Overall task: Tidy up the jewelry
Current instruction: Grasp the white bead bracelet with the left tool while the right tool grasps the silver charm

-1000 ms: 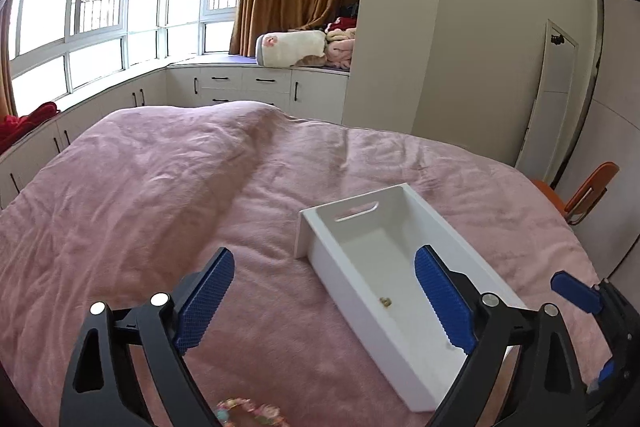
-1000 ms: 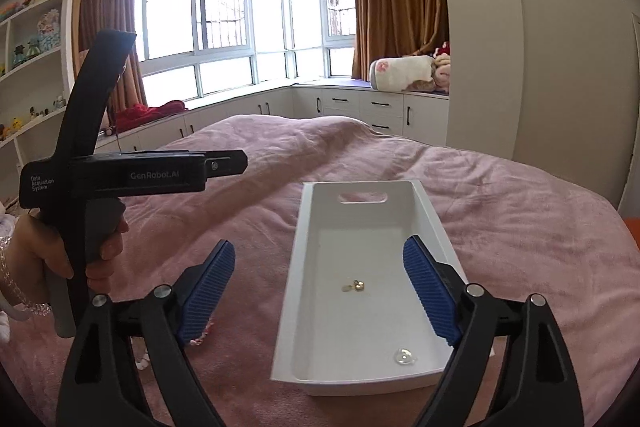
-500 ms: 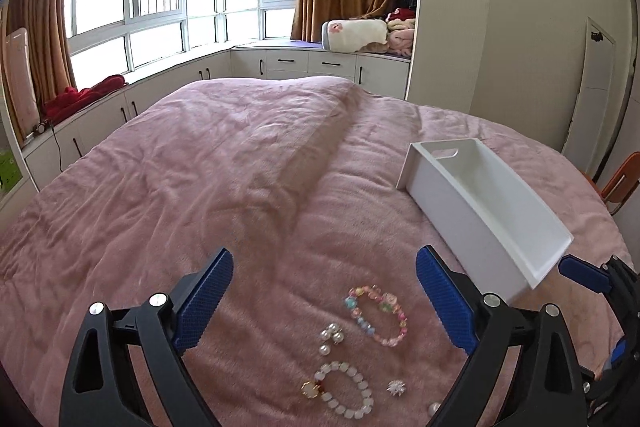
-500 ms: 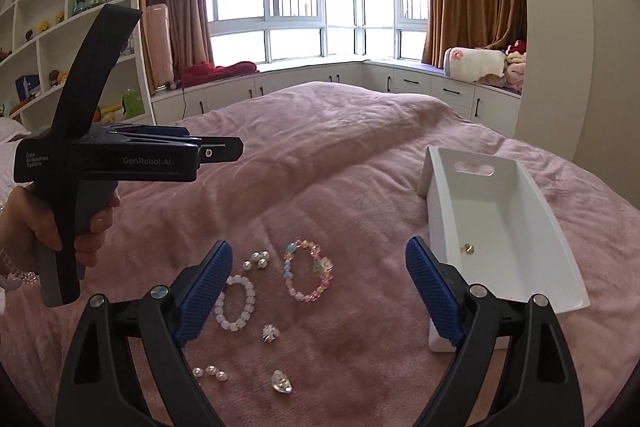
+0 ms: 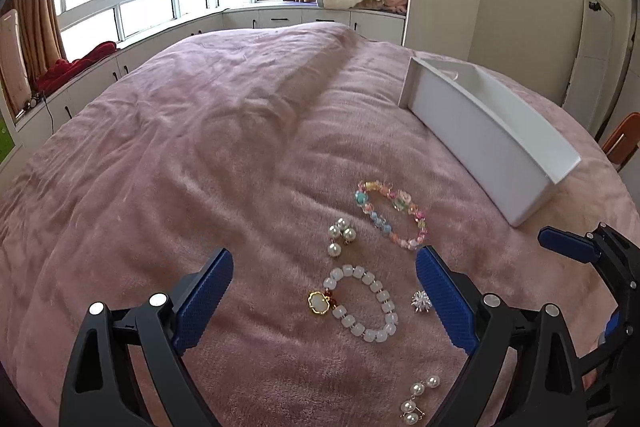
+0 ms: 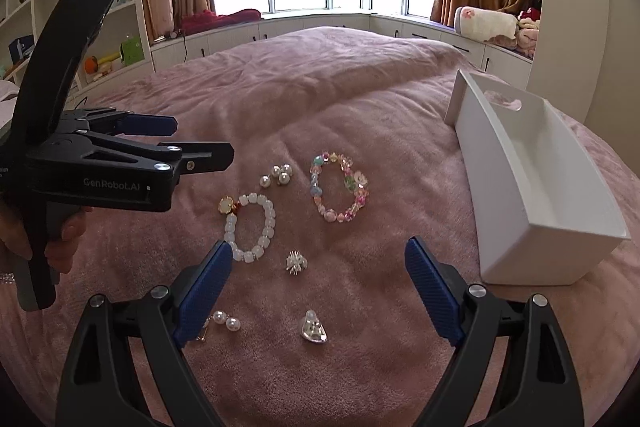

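Both grippers spread wide, empty. Left gripper (image 5: pixel 322 301) hovers over the white bracelet (image 5: pixel 360 303); right gripper (image 6: pixel 318 287) frames the sparkly brooch (image 6: pixel 296 262). Tray (image 6: pixel 532 195) far right, contents hidden.

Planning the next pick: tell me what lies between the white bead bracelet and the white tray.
In the right wrist view, the multicolored bead bracelet lies on the blanket between the white bead bracelet and the white tray.

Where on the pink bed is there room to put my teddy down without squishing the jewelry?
The big bare stretch of pink blanket, left of and beyond the pearl earrings, is free. It is crowded nearer the white tray: the colorful bracelet, white bead bracelet and sparkly ring lie close together between the open left gripper fingers.
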`<state>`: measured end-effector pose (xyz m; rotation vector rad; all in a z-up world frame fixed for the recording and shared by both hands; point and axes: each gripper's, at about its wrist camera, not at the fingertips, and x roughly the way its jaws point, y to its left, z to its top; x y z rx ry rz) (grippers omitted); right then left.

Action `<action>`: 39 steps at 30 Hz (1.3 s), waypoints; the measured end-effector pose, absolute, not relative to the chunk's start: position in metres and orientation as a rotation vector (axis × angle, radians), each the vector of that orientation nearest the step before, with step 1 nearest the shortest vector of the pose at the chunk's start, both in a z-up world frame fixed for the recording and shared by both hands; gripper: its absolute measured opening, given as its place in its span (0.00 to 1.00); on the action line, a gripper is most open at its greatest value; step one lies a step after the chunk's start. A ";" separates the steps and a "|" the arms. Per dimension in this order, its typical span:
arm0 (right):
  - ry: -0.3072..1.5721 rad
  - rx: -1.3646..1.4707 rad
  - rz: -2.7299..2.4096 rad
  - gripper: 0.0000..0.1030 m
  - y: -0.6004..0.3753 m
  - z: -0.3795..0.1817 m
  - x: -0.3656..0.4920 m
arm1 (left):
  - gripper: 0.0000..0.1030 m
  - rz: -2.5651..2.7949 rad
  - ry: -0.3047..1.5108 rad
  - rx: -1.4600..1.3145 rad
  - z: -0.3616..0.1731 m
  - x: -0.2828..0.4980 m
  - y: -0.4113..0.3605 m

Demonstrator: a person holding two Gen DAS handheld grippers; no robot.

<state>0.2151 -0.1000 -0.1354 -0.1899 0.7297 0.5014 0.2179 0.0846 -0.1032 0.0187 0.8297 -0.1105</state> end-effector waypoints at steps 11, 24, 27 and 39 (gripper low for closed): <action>0.880 -0.204 0.511 0.60 -0.099 -0.195 0.224 | 0.66 -0.135 0.974 0.042 -0.167 0.237 0.081; 0.939 -0.194 0.523 0.40 -0.100 -0.219 0.222 | 0.33 -0.128 0.962 0.007 -0.181 0.245 0.089; 0.943 -0.199 0.534 0.34 -0.099 -0.220 0.220 | 0.25 -0.128 0.966 -0.045 -0.182 0.248 0.095; 0.999 -0.044 0.573 0.20 -0.111 -0.216 0.226 | 0.14 -0.163 0.966 -0.067 -0.177 0.245 0.091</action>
